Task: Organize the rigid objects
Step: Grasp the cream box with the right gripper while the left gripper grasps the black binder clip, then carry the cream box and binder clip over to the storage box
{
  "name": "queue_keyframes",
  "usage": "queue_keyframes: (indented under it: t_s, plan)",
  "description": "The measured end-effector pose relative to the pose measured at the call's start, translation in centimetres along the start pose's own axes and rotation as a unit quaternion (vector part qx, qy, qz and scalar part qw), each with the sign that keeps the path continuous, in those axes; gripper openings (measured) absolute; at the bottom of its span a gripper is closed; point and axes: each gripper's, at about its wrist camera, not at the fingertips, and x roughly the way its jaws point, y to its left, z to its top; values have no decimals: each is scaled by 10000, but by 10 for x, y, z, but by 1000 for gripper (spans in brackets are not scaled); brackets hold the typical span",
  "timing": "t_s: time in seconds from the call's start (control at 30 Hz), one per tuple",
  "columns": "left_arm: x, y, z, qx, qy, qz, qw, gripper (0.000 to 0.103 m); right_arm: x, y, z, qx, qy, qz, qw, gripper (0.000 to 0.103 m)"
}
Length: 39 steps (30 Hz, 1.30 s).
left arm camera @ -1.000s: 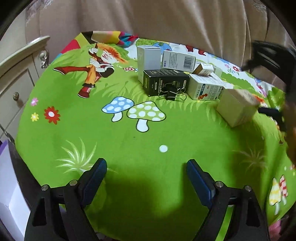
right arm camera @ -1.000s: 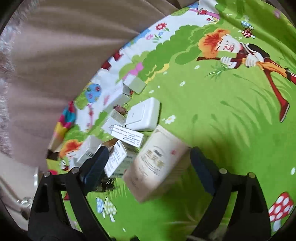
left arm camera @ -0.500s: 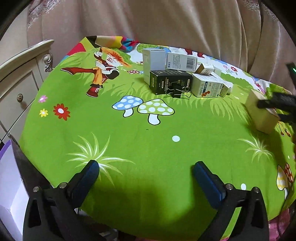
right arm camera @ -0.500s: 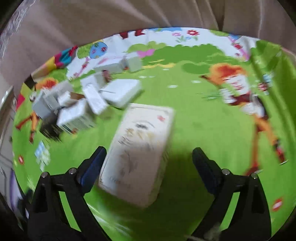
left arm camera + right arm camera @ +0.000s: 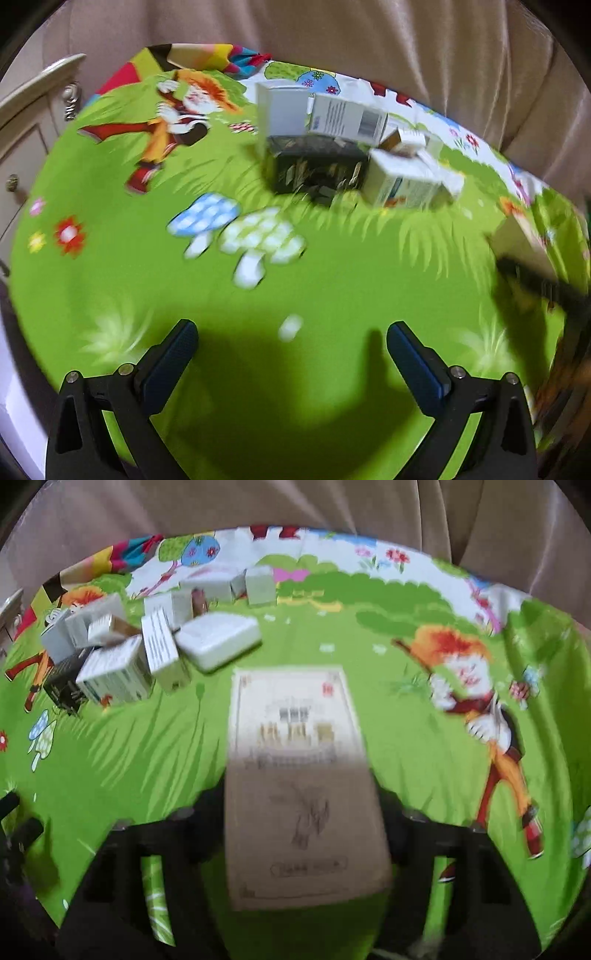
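Right gripper (image 5: 306,812) fingers closing on the beige box (image 5: 301,775); left gripper (image 5: 291,354) fingers spread, empty; box cluster (image 5: 343,158) at twelve o'clock.

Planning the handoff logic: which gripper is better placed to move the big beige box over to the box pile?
Right. The beige box already sits between the right gripper fingers, whose jaws are closing on it. The left gripper is wide open over bare green cloth, with nothing between its fingers and the pile ahead.
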Motion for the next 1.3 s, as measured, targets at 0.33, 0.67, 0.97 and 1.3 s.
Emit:
queue_keyframes:
  t_s: [0.33, 0.67, 0.97, 1.3]
  plan:
    - [63, -36, 72, 149, -141, 484, 9986, 61, -5, -4, -6, -111, -88, 87, 9999, 56]
    - [4, -21, -5, 537, -507, -299, 9968, 50, -6, -11, -7, 48, -133, 310, 9994, 57]
    - [17, -31, 6, 757, -534, 89, 9957, 57, -6, -9, -7, -29, -120, 335, 9994, 64]
    - [18, -28, 7, 628, -573, 195, 9962, 51, -5, -1, -5, -174, -131, 39, 9998, 55]
